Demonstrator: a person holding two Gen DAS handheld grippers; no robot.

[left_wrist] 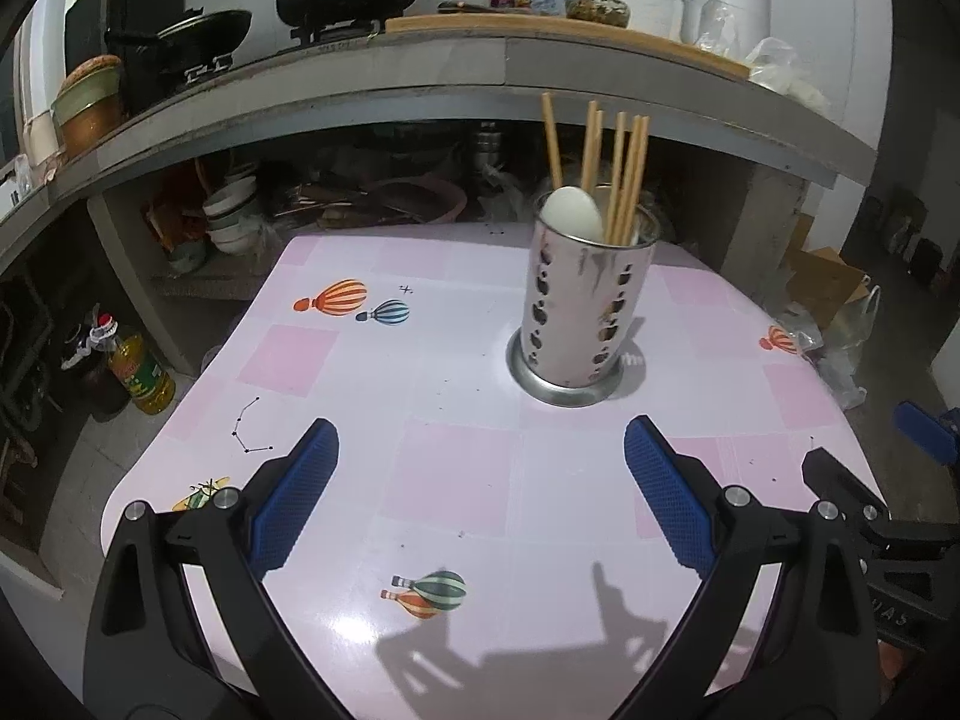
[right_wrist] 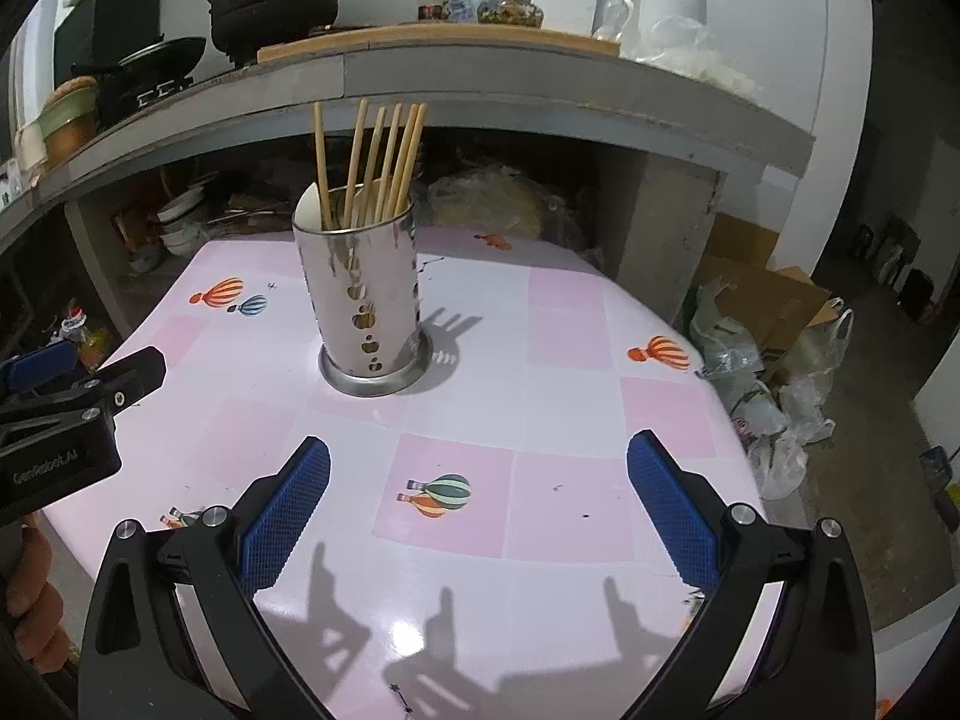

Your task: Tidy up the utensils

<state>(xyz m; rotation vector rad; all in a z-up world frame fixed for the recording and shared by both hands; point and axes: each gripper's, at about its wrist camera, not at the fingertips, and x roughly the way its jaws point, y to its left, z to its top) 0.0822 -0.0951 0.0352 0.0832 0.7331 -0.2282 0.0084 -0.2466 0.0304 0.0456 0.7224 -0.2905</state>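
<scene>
Cluttered kitchen shelf (left_wrist: 420, 78) behind, pink balloon-print table (left_wrist: 456, 480) out front, nothing loose left on it.

Steel holder (left_wrist: 585, 300) upright mid-table, already stuffed with chopsticks (left_wrist: 624, 174) and a white spoon (left_wrist: 573, 211). Left gripper (left_wrist: 480, 492) and right gripper (right_wrist: 480, 504) both spread wide, empty, hovering low and well short of the holder. Looked basically done; best to back off level, stay wide of those tall sticks, avoid tipping anything.

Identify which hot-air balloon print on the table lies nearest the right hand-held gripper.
The green-and-orange balloon pair, on the pink square between the right hand-held gripper fingers. The other balloon prints lie farther off, level with or beyond the metal utensil holder.
</scene>
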